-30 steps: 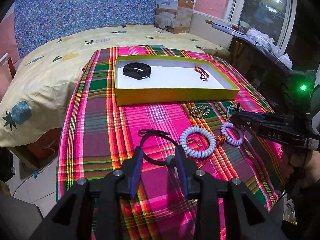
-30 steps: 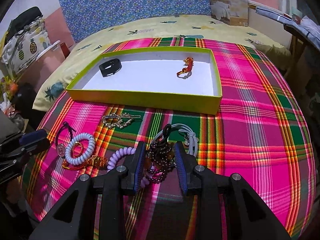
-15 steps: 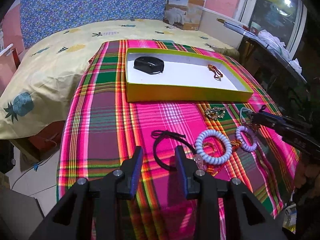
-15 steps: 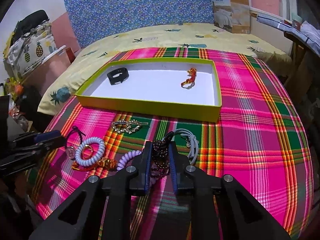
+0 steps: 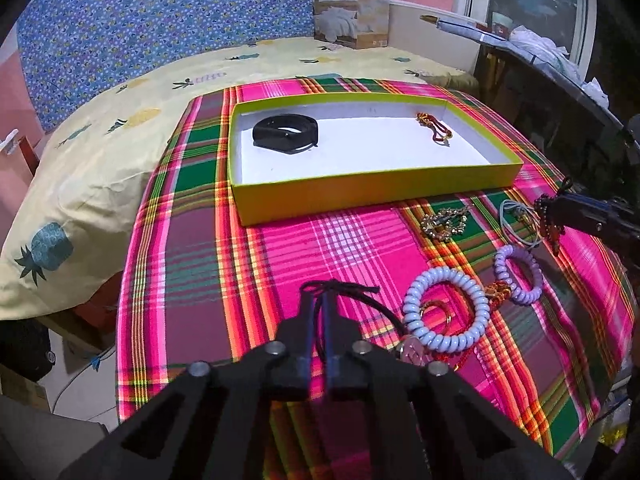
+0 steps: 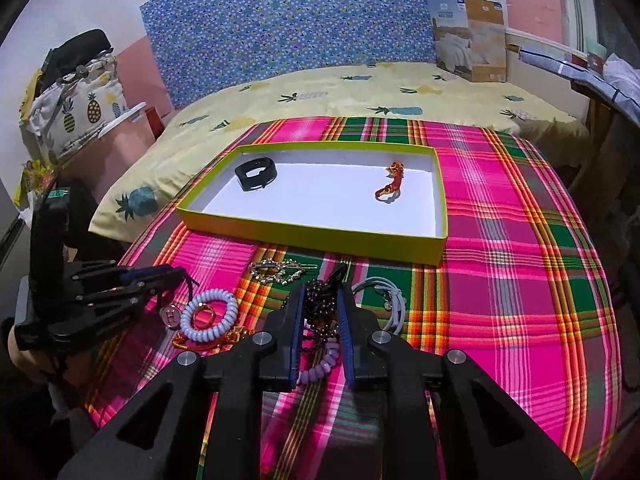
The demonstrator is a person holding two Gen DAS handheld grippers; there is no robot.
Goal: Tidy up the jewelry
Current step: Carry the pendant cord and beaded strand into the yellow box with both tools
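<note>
A yellow-green box (image 5: 376, 194) on the plaid cloth holds a black band (image 5: 286, 134) and a red-gold bracelet (image 5: 434, 128). Near the front, my left gripper (image 5: 318, 300) is shut on a black cord bracelet (image 5: 384, 312) with a round pendant (image 6: 170, 316). To its right lie a pale spiral tie (image 5: 448, 339), a purple spiral tie (image 5: 498, 268), a gold clip (image 5: 442, 222) and a white elastic (image 5: 516, 232). My right gripper (image 6: 322, 300) is shut on a dark bead bracelet (image 6: 320, 304), which hangs just above the cloth.
The plaid cloth (image 6: 520, 280) covers a small table that drops off at the left and front. Behind it is a bed with a pineapple sheet (image 6: 360, 92) and a cardboard package (image 6: 468, 36). A dark cluttered desk (image 5: 560, 92) stands on the right.
My left gripper moved forward and down over the black cord and went from open to shut on it. My right gripper closed on the dark beads and rose a little.
</note>
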